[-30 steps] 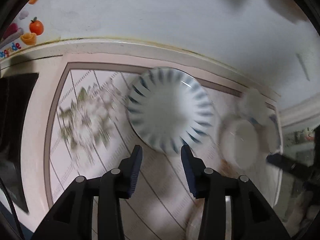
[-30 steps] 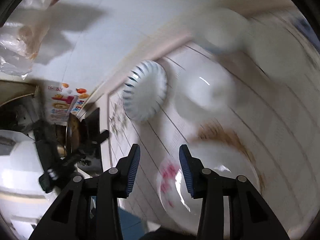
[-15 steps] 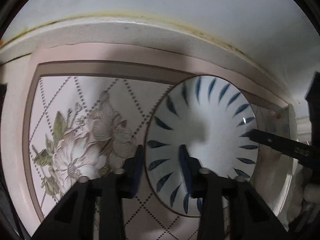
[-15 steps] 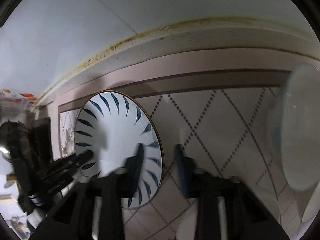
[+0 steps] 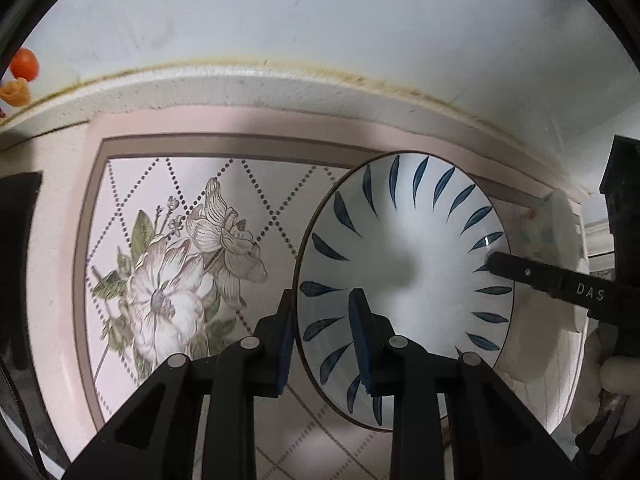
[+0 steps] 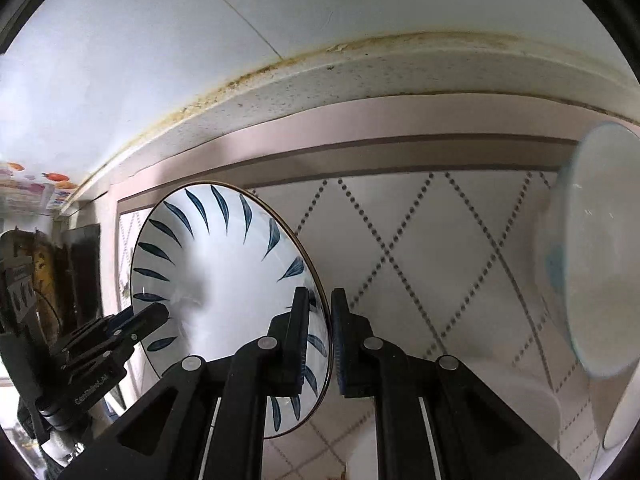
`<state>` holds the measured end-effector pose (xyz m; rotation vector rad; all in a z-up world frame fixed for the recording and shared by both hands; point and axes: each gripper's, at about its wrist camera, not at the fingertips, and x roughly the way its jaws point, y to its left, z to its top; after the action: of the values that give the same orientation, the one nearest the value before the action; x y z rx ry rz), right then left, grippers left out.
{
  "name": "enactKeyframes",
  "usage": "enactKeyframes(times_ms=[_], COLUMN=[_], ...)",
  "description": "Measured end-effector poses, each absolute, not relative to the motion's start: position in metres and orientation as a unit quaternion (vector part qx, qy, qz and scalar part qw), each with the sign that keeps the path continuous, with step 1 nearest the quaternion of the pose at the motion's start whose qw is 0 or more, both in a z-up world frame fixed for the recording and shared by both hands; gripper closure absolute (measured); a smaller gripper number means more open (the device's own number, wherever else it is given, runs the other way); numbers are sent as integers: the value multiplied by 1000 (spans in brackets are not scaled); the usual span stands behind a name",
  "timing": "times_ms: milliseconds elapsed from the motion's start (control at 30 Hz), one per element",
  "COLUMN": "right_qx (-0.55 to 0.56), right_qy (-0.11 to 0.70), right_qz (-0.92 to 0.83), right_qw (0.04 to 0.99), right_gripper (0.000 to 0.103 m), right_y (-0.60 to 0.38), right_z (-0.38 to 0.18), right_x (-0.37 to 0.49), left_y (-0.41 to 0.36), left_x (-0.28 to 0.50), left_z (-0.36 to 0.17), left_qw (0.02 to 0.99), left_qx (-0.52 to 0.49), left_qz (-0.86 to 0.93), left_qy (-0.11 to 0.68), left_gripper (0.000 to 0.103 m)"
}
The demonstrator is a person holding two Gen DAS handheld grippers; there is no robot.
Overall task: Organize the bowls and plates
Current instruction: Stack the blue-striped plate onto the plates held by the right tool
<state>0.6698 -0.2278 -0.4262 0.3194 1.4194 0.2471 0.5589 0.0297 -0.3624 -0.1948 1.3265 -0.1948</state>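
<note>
A white plate with dark blue leaf strokes [image 5: 408,276] lies on the pink patterned counter. My left gripper [image 5: 322,346] straddles its left rim, one finger outside and one over the plate, jaws closed on the rim. My right gripper [image 6: 320,340] is shut on the opposite rim of the same plate [image 6: 224,280]. Each gripper shows in the other's view, the right one in the left wrist view [image 5: 560,284] and the left one in the right wrist view [image 6: 112,336].
A white bowl with a pale blue rim [image 6: 596,256] stands to the right. More white dishes [image 5: 556,236] lie behind the plate's right side. A raised speckled ledge [image 6: 360,76] and white wall bound the back. A black object [image 5: 16,264] sits at the far left.
Both grippers have come in from above the counter to the blue-leaf plate. Their jaws have closed on its opposite rims; half a second ago they were wider.
</note>
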Motion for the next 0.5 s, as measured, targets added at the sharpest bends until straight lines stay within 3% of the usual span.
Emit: enactKeyframes(times_ms=[233, 500], right_qx=[127, 113], right_qy=[638, 631], right_qz=[143, 159], right_qw=[746, 751], right_gripper=[91, 91], right_y=[-243, -282], right_z=[-382, -348], right_x=[622, 538], left_y=[13, -26], left_x=[501, 445], left_z=[-308, -283], left_qw=[798, 799], left_qx=[-97, -110], left_qz=[-99, -121], left_qy=[586, 579], left_gripper=[79, 79])
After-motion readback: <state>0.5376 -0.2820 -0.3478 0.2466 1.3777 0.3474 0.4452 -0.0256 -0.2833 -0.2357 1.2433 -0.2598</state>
